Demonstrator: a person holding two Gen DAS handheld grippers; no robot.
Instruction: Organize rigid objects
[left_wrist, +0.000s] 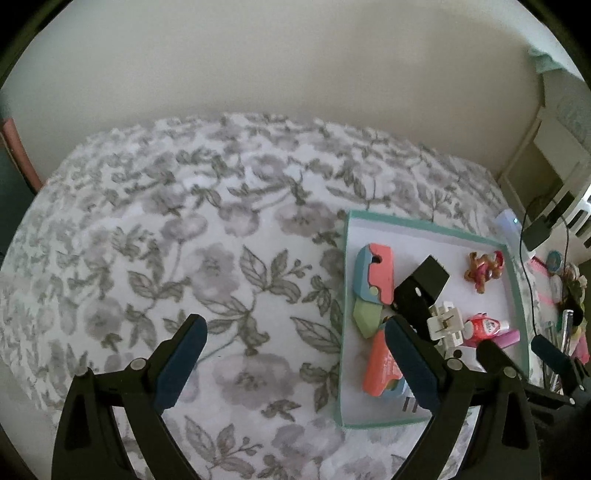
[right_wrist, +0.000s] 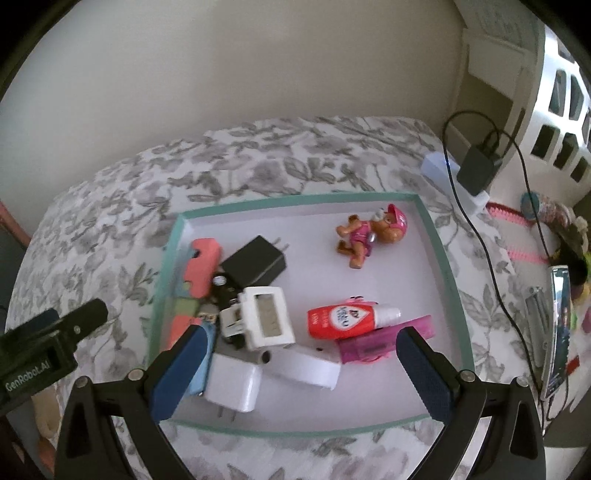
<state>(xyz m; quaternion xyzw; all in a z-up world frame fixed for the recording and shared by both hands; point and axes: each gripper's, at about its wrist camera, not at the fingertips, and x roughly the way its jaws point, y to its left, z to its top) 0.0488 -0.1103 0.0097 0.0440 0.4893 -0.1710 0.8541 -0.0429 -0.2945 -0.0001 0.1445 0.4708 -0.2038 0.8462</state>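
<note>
Both claws gape empty above the bed. Your right claw (right_wrist: 299, 369) hovers nearest the teal-rimmed tray (right_wrist: 439, 258), just behind the red bottle (right_wrist: 341, 320), whose long axis runs crosswise, probably square to your fingers; your left claw (left_wrist: 291, 362) hangs beside the tray.

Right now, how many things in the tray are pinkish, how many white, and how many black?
Pink, coral or red: 5 - two coral foam pieces, puppy toy, red bottle, pink case
White: 3 - timer, plug, flat block
Black: 1 - charger
Total: 9
</note>
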